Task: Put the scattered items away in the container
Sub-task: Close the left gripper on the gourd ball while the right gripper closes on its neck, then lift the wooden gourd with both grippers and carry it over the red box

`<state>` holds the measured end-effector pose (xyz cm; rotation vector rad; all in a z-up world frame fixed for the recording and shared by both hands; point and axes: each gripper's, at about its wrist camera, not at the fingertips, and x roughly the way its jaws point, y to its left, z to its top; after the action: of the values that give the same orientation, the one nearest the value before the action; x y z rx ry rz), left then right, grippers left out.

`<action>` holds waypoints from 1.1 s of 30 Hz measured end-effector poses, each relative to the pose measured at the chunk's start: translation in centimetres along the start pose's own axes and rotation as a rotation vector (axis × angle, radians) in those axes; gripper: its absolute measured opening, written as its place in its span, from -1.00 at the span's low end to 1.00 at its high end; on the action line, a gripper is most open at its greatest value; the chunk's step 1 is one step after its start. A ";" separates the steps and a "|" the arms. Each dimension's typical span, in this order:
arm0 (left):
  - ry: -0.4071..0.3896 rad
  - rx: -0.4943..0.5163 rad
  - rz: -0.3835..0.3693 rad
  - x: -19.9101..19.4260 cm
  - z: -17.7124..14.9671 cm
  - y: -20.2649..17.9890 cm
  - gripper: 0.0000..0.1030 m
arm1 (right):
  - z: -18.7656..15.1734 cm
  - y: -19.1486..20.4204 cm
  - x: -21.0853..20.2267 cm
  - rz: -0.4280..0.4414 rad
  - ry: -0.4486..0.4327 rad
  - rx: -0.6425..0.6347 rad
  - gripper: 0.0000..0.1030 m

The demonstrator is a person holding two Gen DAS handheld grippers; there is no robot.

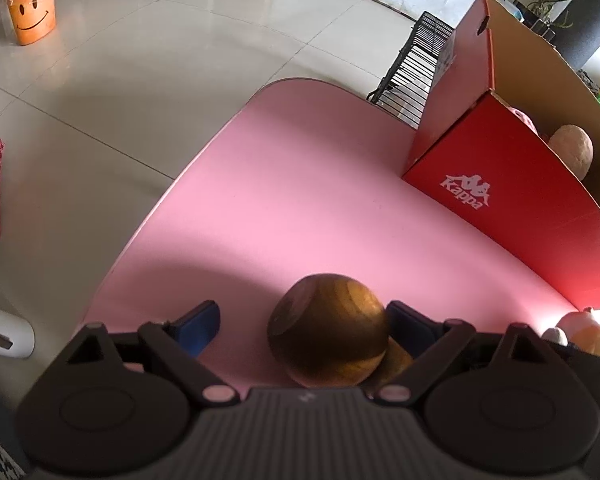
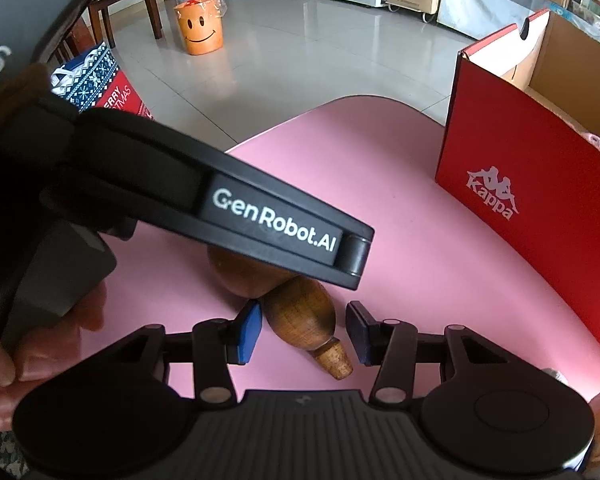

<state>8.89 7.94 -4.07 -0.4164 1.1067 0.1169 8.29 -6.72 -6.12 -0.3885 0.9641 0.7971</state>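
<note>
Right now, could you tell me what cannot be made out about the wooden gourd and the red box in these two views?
- Wooden gourd, right wrist view: its big bulb is hidden behind the left gripper's body.
- The gourd, left wrist view: its neck and tip are hidden behind the bulb and the left gripper.
- Red box, both views: cut off by the right edge; its contents are mostly hidden by the wall, only a brown lump showing.

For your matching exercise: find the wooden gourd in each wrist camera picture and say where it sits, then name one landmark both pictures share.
Left wrist view: the wooden gourd lies bottom centre on the pink table, its round end between the open fingers of the left gripper.
Right wrist view: the gourd lies lower centre, its narrow end between the open fingers of the right gripper, its round end partly hidden by the left gripper's body.
Shared landmark: the red Kappa box, on the right.
</note>
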 end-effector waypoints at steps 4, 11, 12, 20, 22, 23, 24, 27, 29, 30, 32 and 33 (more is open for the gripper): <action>-0.005 0.019 -0.002 0.0 -0.1 -0.3 0.64 | -0.2 -0.4 0.0 0.008 -0.003 0.011 -0.26; -0.012 0.026 -0.042 -0.2 -0.1 -0.4 0.32 | 0.1 -0.7 -0.1 0.004 -0.008 0.011 -0.26; -0.012 0.025 -0.048 -0.2 -0.1 -0.5 0.27 | 0.1 -0.6 -0.1 0.002 -0.008 0.008 -0.26; -0.014 0.025 -0.076 -0.4 -0.1 -0.6 0.16 | -0.1 -1.1 -0.4 -0.009 -0.006 0.007 -0.26; -0.018 0.029 -0.078 -0.4 -0.1 -0.7 0.16 | -0.1 -1.4 -0.5 -0.010 -0.010 0.007 -0.26; -0.021 0.032 -0.078 -0.4 0.0 -0.8 0.16 | -0.1 -1.5 -0.6 -0.011 -0.012 0.009 -0.26; -0.024 0.035 -0.079 -0.5 0.0 -0.9 0.15 | -0.1 -1.6 -0.7 -0.012 -0.014 0.011 -0.26; -0.034 0.038 -0.083 -0.8 0.0 -1.1 0.16 | -0.2 -2.0 -1.0 -0.017 -0.022 0.009 -0.26; -0.044 0.039 -0.086 -1.1 0.1 -1.2 0.16 | -0.1 -2.2 -1.3 -0.021 -0.031 0.005 -0.26; -0.051 0.042 -0.086 -1.2 0.1 -1.3 0.15 | 0.0 -2.3 -1.5 -0.024 -0.037 0.003 -0.26; -0.067 0.048 -0.089 -1.6 0.3 -1.6 0.15 | 0.1 -2.6 -2.0 -0.029 -0.051 0.001 -0.26; -0.075 0.052 -0.092 -1.9 0.4 -1.7 0.15 | 0.2 -2.7 -2.3 -0.032 -0.059 0.000 -0.26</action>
<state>8.87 6.72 -1.83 -0.4126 1.0130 0.0231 9.69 -9.38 -4.18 -0.3779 0.9009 0.7754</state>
